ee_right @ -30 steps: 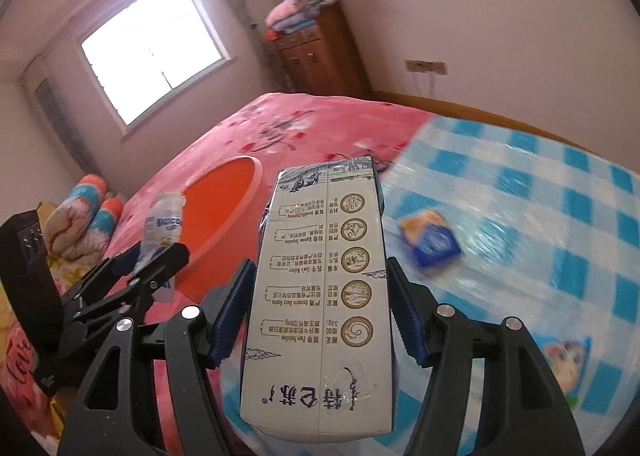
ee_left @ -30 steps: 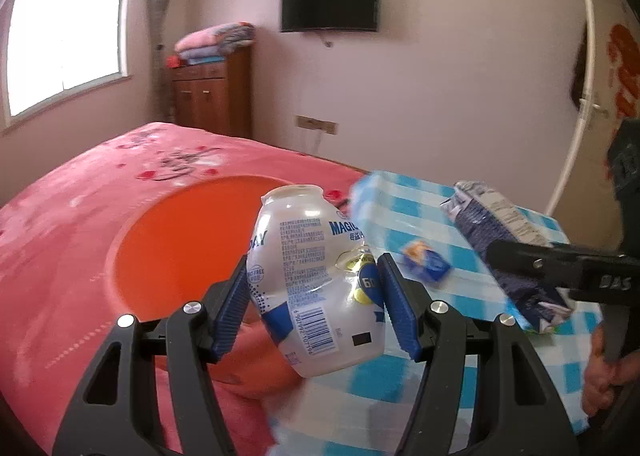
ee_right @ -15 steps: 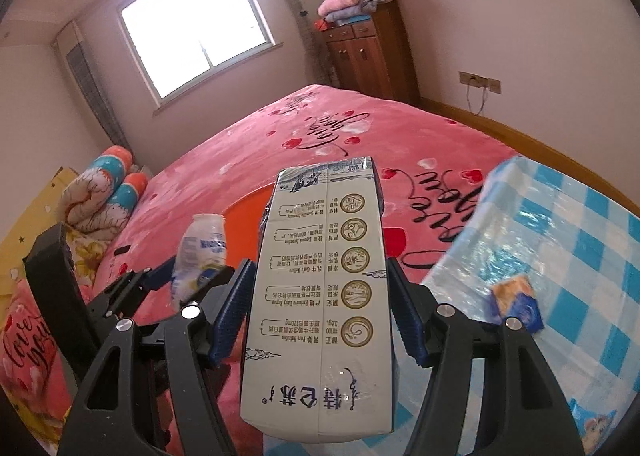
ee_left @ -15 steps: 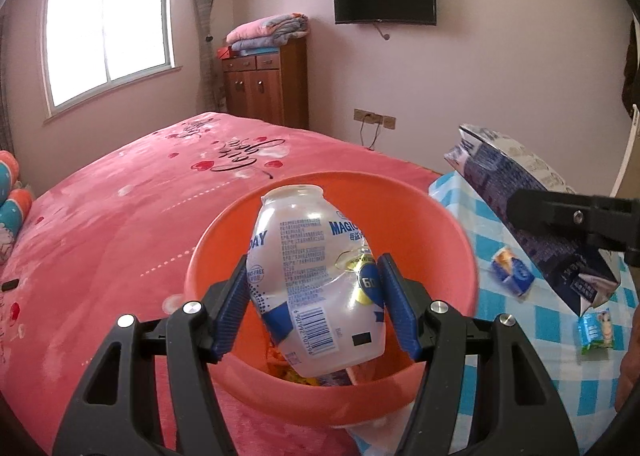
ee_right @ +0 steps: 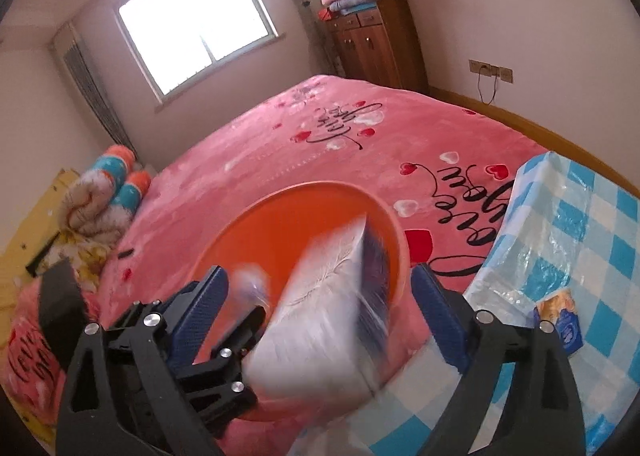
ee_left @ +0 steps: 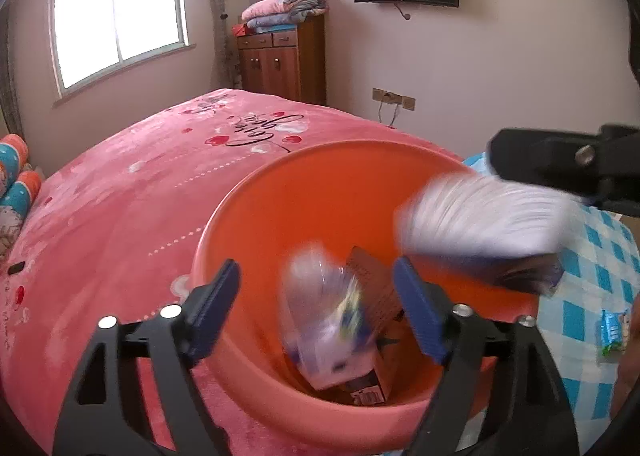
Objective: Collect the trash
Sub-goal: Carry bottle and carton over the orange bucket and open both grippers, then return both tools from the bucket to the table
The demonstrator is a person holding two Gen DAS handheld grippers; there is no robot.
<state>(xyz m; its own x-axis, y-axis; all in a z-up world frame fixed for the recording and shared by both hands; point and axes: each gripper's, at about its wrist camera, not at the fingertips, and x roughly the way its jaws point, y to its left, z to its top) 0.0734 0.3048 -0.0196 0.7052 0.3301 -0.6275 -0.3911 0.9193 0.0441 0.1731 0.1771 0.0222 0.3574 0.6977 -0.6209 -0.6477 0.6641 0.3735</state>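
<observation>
A bedroom scene seen from two hand-held grippers, both poised over an orange basin [ee_left: 256, 223] that sits on a pink bedspread [ee_left: 132, 191] at the near edge of the bed. On the left, the left gripper [ee_left: 320, 308] has its jaws opening wide, and a white plastic bottle [ee_left: 324, 320], blurred by motion, drops clear of the blue pads into the basin, where a brown box [ee_left: 372, 296] and other scraps already lie. To the right, the right gripper [ee_right: 324, 316] is also opening its jaws, and a white and dark blue milk carton [ee_right: 328, 316], likewise blurred, tumbles between the parted pads toward the basin's right rim. Further right, the checked blue and white tablecloth [ee_right: 600, 240] still carries a small blue and orange wrapper [ee_right: 560, 320] near its left edge, and a small green packet [ee_left: 612, 332] lies nearer the person. So two pieces appear to be going in, and at least two remain to collect. Compared with a second ago, both grippers then clamped their items firmly, short of the basin and partly over the tablecloth; they have since swung across above it and let go.
</observation>
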